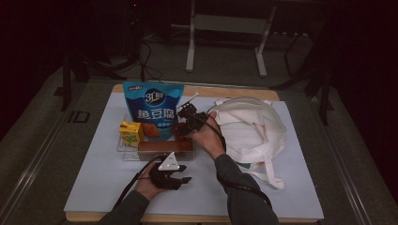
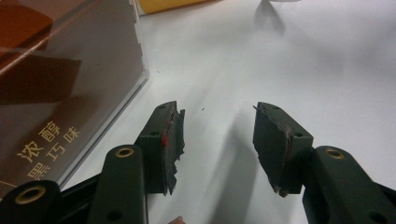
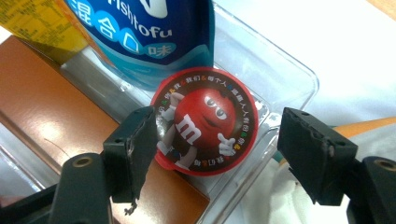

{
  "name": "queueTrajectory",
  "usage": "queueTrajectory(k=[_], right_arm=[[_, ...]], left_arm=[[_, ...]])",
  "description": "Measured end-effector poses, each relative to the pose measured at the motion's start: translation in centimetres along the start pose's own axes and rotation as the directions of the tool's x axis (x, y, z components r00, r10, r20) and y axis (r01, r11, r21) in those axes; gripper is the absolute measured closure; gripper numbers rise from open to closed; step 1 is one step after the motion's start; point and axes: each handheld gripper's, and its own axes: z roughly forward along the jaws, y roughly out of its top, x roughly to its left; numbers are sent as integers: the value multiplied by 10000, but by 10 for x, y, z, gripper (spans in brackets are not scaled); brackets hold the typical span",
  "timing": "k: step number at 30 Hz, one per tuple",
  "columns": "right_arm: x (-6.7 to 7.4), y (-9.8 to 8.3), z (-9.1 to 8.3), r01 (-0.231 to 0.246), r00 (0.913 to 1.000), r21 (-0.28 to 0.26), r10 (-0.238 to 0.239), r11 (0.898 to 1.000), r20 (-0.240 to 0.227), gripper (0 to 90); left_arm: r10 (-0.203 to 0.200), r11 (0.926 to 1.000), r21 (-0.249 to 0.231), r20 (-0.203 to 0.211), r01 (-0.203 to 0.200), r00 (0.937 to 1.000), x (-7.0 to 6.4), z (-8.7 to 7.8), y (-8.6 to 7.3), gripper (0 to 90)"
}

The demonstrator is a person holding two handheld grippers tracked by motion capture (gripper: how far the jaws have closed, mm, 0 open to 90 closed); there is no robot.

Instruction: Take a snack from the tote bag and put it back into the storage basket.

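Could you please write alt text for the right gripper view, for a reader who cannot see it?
The right gripper hangs with open jaws on either side of a round red candy tub that sits in a clear plastic tray. A blue snack bag stands behind the tub, a brown box lies beside it, and white cloth shows at the lower right.

A blue fish-tofu snack bag [image 1: 153, 111] stands upright at the back of the clear tray [image 1: 123, 151]; a yellow drink carton [image 1: 131, 133] sits just beside it; a white cloth tote [image 1: 251, 129] lies on the surface [image 1: 98, 178].
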Motion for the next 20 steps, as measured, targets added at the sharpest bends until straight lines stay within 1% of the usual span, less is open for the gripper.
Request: queueTrajectory(k=[3, 5, 7, 8, 9, 11, 15, 17, 19, 20], right_arm=[[-1, 0, -4, -6, 10000, -127, 5, 9999, -53, 287], [-4, 0, -11, 28, 10000, -367, -28, 9993, -3, 328], [-6, 1, -16, -66, 10000, -556, 62, 9984, -69, 332], [-6, 1, -16, -66, 10000, -556, 62, 9984, -69, 332], [-9, 1, -20, -113, 9999, -639, 107, 9979, -93, 335], [-11, 1, -24, -101, 9999, -681, 97, 9976, -61, 335], [-15, -2, -26, -209, 9998, -723, 204, 9972, -80, 336], [-18, -4, -28, -283, 9995, -798, 271, 9964, -162, 336], [-22, -9, -33, -302, 9991, -1151, 267, 9929, -318, 336], [-27, -13, -39, -365, 9986, -1415, 308, 9893, -425, 334]], left_arm=[[-12, 10000, 1, 2, 12, 10000, 0, 0, 0, 503], [-25, 10000, -8, 13, 25, 10000, 0, 0, 0, 503], [-42, 10000, -15, 14, 42, 10000, 0, 0, 0, 503], [-42, 10000, -15, 14, 42, 10000, 0, 0, 0, 503], [-25, 10000, 6, 13, 25, 10000, 0, 0, 0, 503], [-28, 10000, 14, 17, 28, 10000, 0, 0, 0, 503], [-24, 10000, 17, 12, 24, 10000, 0, 0, 0, 503], [-36, 10000, 6, 9, 36, 10000, 0, 0, 0, 502], [-9, 10000, -2, 6, 9, 10000, 0, 0, 0, 502], [-9, 10000, -2, 6, 9, 10000, 0, 0, 0, 502]])
